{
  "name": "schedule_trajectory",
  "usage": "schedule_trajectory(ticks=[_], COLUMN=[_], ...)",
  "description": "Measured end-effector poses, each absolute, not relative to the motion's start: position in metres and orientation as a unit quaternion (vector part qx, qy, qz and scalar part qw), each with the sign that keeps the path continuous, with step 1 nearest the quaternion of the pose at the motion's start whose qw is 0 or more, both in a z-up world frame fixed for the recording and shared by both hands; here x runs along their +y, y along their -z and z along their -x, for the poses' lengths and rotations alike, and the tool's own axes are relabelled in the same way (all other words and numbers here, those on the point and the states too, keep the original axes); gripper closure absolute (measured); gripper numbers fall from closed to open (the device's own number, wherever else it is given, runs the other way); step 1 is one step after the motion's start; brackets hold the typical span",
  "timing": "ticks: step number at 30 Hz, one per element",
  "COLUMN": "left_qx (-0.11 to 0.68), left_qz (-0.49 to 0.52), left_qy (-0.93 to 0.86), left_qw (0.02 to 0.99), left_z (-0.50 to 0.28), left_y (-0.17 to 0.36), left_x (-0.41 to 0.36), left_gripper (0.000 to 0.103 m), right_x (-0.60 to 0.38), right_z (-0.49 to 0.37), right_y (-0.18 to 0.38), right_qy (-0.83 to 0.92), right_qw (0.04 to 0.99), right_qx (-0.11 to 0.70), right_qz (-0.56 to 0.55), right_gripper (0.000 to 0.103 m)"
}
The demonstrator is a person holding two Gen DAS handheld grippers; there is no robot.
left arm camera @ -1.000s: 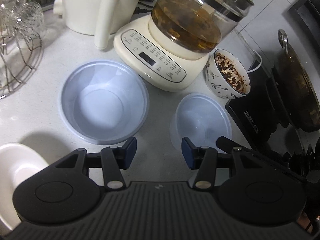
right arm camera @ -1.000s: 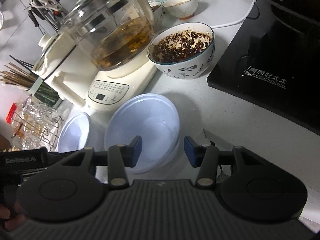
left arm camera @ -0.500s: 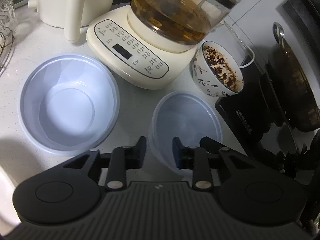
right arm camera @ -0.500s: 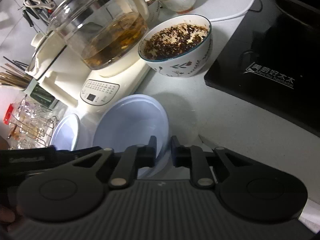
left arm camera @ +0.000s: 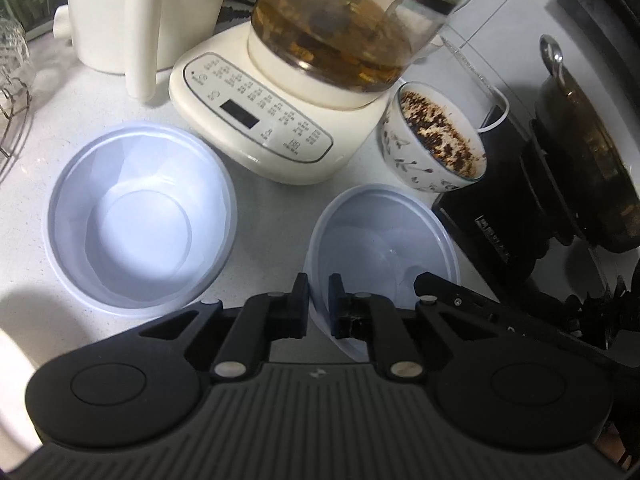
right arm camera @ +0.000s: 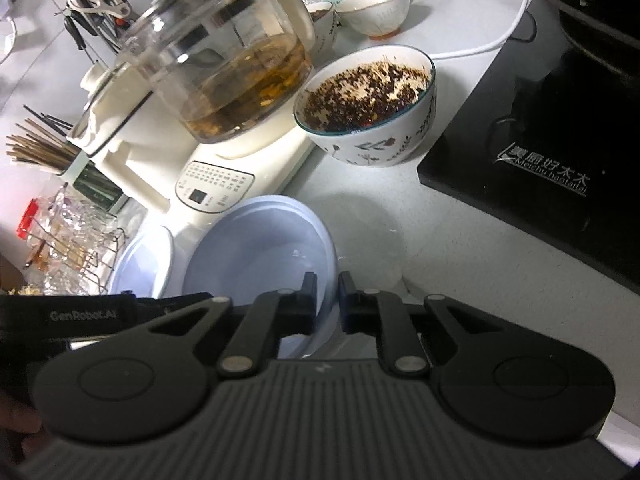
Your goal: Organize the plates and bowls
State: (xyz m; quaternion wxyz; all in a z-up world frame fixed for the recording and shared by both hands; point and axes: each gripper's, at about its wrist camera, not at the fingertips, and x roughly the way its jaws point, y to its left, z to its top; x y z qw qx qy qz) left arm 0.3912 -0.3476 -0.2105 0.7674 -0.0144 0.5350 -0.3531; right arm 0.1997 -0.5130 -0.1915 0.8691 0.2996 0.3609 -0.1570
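Your left hand-held gripper points steeply down at the white desk, its jaws drawn together on the near-left rim of the smaller translucent bowl. One finger lies outside the wall, the other inside it. Your right hand-held gripper is angled down likewise and is clamped on the opposite, right-hand rim of that same bowl, one finger inside and one outside. Its black finger linkage shows at the bowl's right edge in the left wrist view. Both grippers therefore hold one bowl from two sides.

In the left wrist view that bowl sits between the larger translucent bowl on its left and the black induction cooker on its right. The two translucent bowls stand near each other but apart. The larger one rests upright on the desk and is untouched.

Behind them stands the cream kettle base, carrying a glass kettle of brown liquid. Just right of the base is a patterned ceramic bowl with dark crumbled contents. A white jug stands at the back left, and a wire rack with glassware stands at the far left. A dark pot sits on the cooker. Part of your hand shows at the lower left of the right wrist view.
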Motion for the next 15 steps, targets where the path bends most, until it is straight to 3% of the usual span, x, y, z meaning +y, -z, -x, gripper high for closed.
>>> schedule_trajectory(ticks=[15], left_qx=[0.528], left_qz=[0.029], left_qy=[0.353], left_qw=[0.772], left_z=[-0.380], left_y=[0.134], left_x=[-0.310], left_gripper=[0.091], right_x=[-0.488], right_z=[-0.195], right_y=[0.125], right_qy=[0.147], right_qw=[0.875], right_qx=[0.354], right_qz=[-0.298], right_gripper=[0.090])
